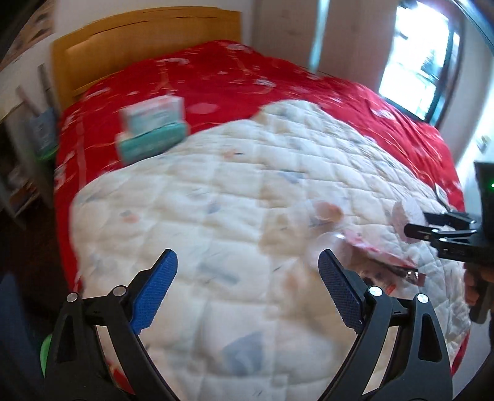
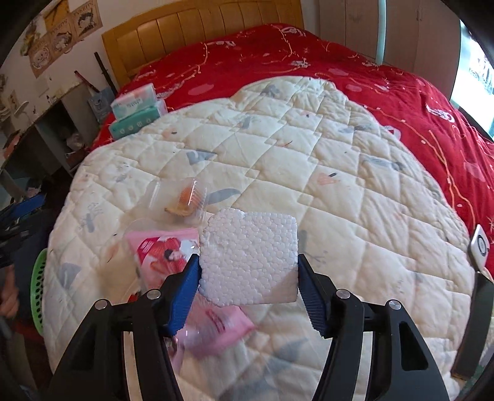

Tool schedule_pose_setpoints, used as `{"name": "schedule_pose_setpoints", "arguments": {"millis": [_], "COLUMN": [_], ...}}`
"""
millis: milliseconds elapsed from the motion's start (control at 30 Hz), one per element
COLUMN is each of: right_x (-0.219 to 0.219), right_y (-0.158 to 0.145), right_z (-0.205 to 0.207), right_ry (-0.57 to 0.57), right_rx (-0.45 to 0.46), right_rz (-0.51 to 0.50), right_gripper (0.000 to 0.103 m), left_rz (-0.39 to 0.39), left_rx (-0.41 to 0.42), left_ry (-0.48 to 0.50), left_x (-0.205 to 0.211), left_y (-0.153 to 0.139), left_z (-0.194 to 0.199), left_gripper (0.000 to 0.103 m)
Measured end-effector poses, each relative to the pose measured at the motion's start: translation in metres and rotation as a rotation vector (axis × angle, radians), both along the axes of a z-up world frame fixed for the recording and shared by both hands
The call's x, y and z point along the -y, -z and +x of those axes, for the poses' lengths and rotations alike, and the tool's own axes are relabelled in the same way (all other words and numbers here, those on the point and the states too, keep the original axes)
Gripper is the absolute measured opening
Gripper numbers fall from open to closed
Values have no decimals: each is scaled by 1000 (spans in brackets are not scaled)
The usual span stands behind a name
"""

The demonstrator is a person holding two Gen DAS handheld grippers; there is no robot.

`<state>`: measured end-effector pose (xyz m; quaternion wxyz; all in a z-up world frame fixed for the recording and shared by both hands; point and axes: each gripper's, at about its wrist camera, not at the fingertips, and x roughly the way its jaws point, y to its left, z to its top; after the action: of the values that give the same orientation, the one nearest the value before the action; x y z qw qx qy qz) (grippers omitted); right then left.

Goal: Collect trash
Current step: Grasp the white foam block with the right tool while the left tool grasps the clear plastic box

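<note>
My right gripper [image 2: 248, 262] is shut on a white foam block [image 2: 250, 256], held just above the cream quilt [image 2: 324, 160]; the blue pads press both its sides. In the left wrist view that gripper [image 1: 413, 228] shows at the right edge with the foam block [image 1: 404, 212]. A pink wrapper [image 2: 163, 256] lies under and left of the foam block, and a clear plastic cup with orange scraps [image 2: 182, 200] lies just beyond it. My left gripper [image 1: 248, 257] hangs open over the quilt [image 1: 191, 200] with nothing between its fingers; the pink wrapper [image 1: 383, 256] and the cup [image 1: 327, 212] lie to its right.
A green perforated basket [image 2: 38, 287] sits off the bed's left edge. Tissue packs [image 2: 136, 114] rest on the red bedspread [image 2: 401, 92] near the wooden headboard [image 2: 200, 27]. A white device [image 2: 478, 246] lies at the quilt's right edge. A desk [image 2: 40, 132] stands left of the bed.
</note>
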<state>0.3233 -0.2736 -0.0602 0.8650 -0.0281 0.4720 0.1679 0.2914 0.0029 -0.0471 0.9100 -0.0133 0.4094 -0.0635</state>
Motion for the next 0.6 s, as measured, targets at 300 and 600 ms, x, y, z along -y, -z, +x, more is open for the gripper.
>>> {"name": "schedule_pose_setpoints", "arguments": {"millis": [300, 600], "right_x": [26, 32], "right_y": [-14, -8], "right_z": [-27, -32], "right_ry": [-22, -39], "right_rx": [20, -1], "right_rz": [14, 32], "right_gripper": [60, 60], "left_rz": [72, 193], "left_rx": [-37, -80], "left_ry": [233, 395], "left_x": [66, 102], "left_y": [27, 53], "left_z": [61, 93], "left_gripper": [90, 90]}}
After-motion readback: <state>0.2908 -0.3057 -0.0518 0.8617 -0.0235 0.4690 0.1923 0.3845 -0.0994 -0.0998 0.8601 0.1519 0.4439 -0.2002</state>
